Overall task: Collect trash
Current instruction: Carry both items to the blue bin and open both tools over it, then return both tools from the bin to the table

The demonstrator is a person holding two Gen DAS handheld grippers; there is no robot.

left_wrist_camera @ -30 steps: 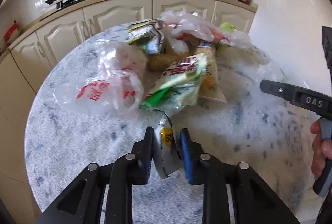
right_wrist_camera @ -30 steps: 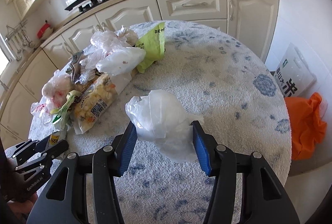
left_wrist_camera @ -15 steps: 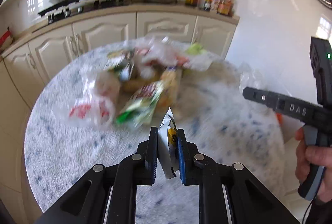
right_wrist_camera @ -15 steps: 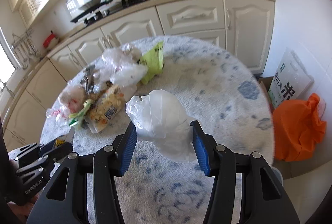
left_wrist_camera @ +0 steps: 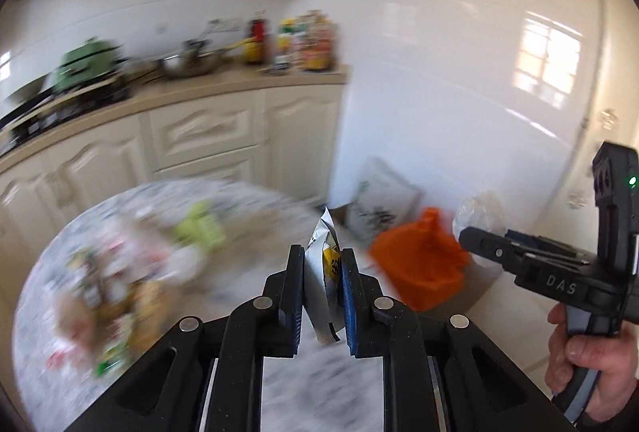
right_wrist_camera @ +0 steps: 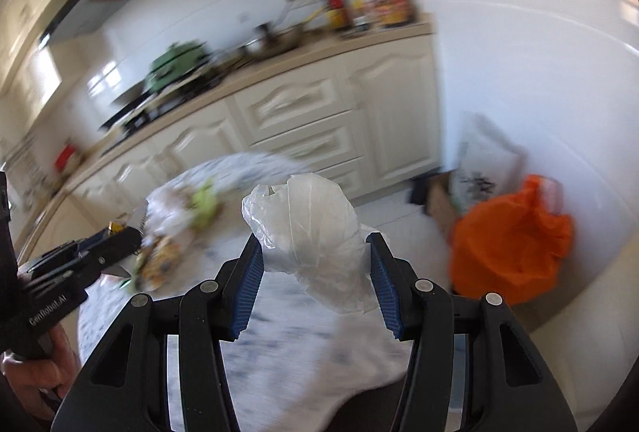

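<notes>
My left gripper (left_wrist_camera: 321, 264) is shut on a small silver and yellow wrapper (left_wrist_camera: 324, 272), held up above the round table (left_wrist_camera: 319, 384). In the right wrist view my right gripper (right_wrist_camera: 315, 256) is shut on a crumpled clear plastic bag (right_wrist_camera: 307, 228), also lifted off the table. An orange trash bag (right_wrist_camera: 515, 240) stands open on the floor to the right, ahead of both grippers; it also shows as the orange bag (left_wrist_camera: 419, 264) in the left wrist view. The trash pile (left_wrist_camera: 131, 272) lies blurred on the table's left side.
Cream kitchen cabinets (right_wrist_camera: 319, 112) and a counter with a green pot, pan and bottles run along the back. A white printed sack (left_wrist_camera: 383, 204) leans by the wall behind the orange bag. A person's hand (left_wrist_camera: 591, 364) holds the right gripper's handle.
Both grippers rose and swung right, away from the trash pile toward the orange bag on the floor. Each kept its hold; the left jaws pinched the wrapper tighter.
</notes>
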